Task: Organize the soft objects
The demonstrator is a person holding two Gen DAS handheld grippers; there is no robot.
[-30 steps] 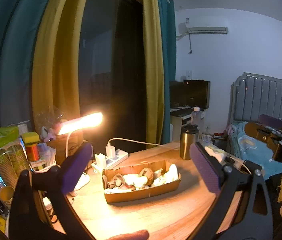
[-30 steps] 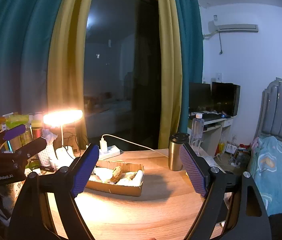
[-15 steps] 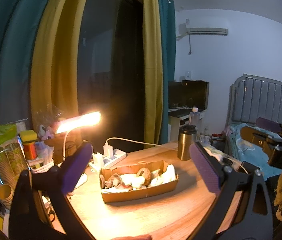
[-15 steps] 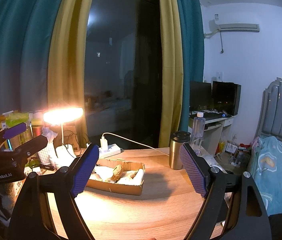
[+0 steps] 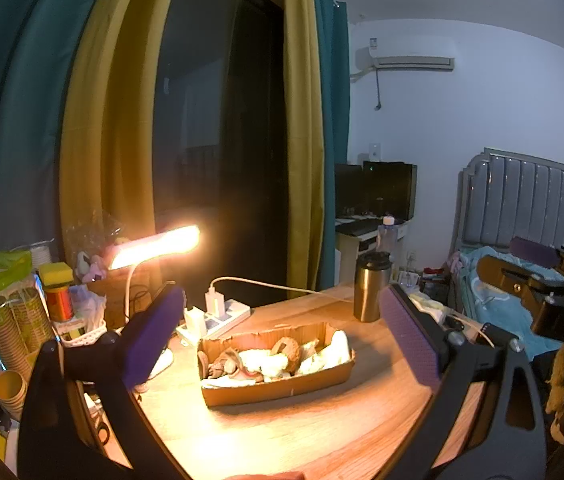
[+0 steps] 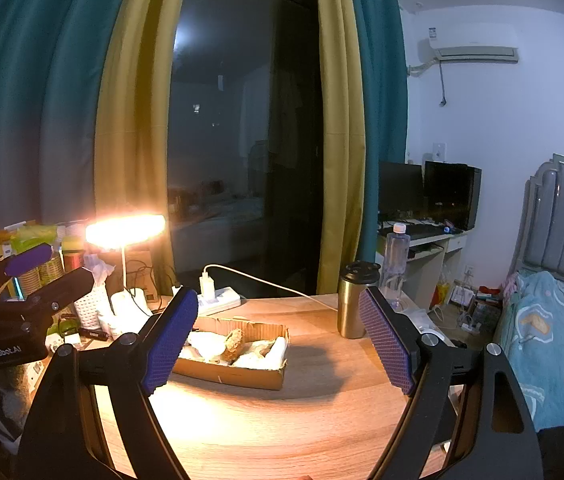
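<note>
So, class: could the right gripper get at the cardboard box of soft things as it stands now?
Probably yes. The right gripper is open and empty, and the cardboard box lies ahead on the table with bare wood between. The steel cup stands off to one side.

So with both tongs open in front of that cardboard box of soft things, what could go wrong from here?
1. The shallow cardboard box looks light; a grab may drag it across the table.
2. The soft items are heaped together, so one pinch could lift several.
3. The steel tumbler stands near the right tongs; a sideways swing might topple it.
</note>
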